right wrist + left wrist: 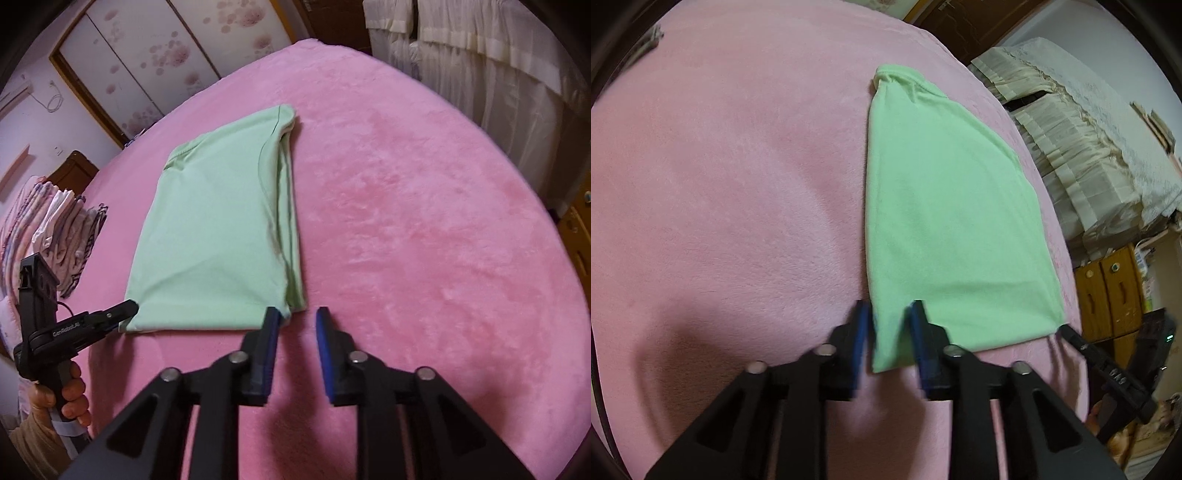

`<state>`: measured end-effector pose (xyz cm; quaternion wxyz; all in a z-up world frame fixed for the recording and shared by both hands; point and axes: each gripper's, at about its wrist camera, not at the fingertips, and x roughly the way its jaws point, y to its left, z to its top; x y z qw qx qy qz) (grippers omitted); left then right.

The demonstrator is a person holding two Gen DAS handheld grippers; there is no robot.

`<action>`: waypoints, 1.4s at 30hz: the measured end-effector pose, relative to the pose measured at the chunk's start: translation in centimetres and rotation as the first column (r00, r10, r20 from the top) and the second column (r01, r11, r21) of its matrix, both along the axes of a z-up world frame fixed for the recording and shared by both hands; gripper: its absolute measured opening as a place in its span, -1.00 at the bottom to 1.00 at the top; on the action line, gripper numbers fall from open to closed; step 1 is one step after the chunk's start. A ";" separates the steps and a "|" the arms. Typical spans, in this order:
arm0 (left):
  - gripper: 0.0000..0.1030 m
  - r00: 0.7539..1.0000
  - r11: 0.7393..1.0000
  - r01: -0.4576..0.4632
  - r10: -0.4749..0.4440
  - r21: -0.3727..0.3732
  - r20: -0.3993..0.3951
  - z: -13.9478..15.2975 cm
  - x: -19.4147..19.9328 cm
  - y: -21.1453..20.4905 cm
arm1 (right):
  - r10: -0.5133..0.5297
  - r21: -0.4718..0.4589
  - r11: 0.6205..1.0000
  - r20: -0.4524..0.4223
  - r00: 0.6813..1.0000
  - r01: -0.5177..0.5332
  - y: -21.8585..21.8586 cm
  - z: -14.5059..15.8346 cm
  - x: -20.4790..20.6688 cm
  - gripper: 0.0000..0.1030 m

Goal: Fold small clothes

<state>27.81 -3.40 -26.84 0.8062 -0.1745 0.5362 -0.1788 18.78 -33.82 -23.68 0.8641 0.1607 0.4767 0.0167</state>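
A light green garment (945, 221) lies folded lengthwise on the pink blanket (720, 184), collar end far from me. My left gripper (888, 314) is open, its blue-padded fingers either side of the garment's near left corner. In the right wrist view the garment (214, 229) lies ahead to the left. My right gripper (295, 317) is open and empty, its left finger at the garment's near right corner. The left gripper (125, 308) also shows there, tip at the near left corner. The right gripper's tip (1071, 334) shows in the left wrist view beside the near right corner.
The pink blanket (424, 221) covers a bed. A stack of folded clothes (62, 229) sits at its left edge. Cream curtains (1071, 147) and a wooden cabinet (1108, 291) stand to the right. Floral wardrobe doors (147, 55) are behind the bed.
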 end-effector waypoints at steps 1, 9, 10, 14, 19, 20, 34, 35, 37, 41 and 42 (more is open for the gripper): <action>-0.19 1.000 1.000 0.000 -0.001 0.018 0.023 0.6 -0.1 0.0 | 0.006 -0.038 0.999 0.022 1.000 -0.005 0.3 0.9 -0.1 -0.58; 0.14 0.983 0.998 0.015 -0.025 0.056 0.184 4.9 2.2 -1.7 | 0.182 -0.155 0.975 0.139 0.974 -0.160 5.7 3.9 4.1 -0.58; 0.14 0.982 0.999 0.022 -0.030 0.049 0.188 5.0 2.9 -2.3 | 0.200 -0.164 0.970 0.135 0.970 -0.177 6.4 3.6 4.9 -0.58; 0.14 0.977 0.996 0.043 -0.058 0.079 0.203 4.4 5.1 -4.8 | 0.235 -0.154 0.964 0.097 0.967 -0.219 8.3 1.6 8.6 -0.59; 0.05 0.984 0.989 0.058 -0.080 0.139 0.157 1.7 6.8 -6.2 | 0.184 -0.217 0.961 0.043 0.982 -0.170 7.3 -1.0 11.0 -0.65; -0.02 0.986 0.988 0.059 -0.080 0.145 0.149 1.3 6.9 -6.2 | 0.167 -0.219 0.963 0.034 0.985 -0.155 6.4 -1.5 11.0 -0.84; 0.52 0.982 0.985 0.041 -0.070 0.165 0.173 3.8 5.8 -3.9 | 0.136 -0.116 0.985 0.092 0.986 -0.124 2.9 2.3 8.7 -0.95; 0.58 0.982 0.983 0.038 -0.070 0.180 0.177 4.3 5.6 -3.7 | 0.139 -0.116 0.985 0.099 0.985 -0.127 3.0 2.8 8.6 -0.95; 0.67 0.980 0.981 0.032 -0.068 0.190 0.187 5.2 5.3 -3.2 | 0.149 -0.119 0.984 0.111 0.983 -0.135 3.3 3.8 8.1 -0.95; 0.91 0.977 0.978 0.014 -0.058 0.210 0.206 7.2 4.2 -2.2 | 0.169 -0.135 0.979 0.129 0.977 -0.152 4.1 5.3 7.2 -0.95; 0.96 0.976 0.977 0.012 -0.058 0.213 0.210 7.6 3.9 -2.0 | 0.174 -0.141 0.978 0.131 0.976 -0.155 4.2 5.5 6.9 -0.95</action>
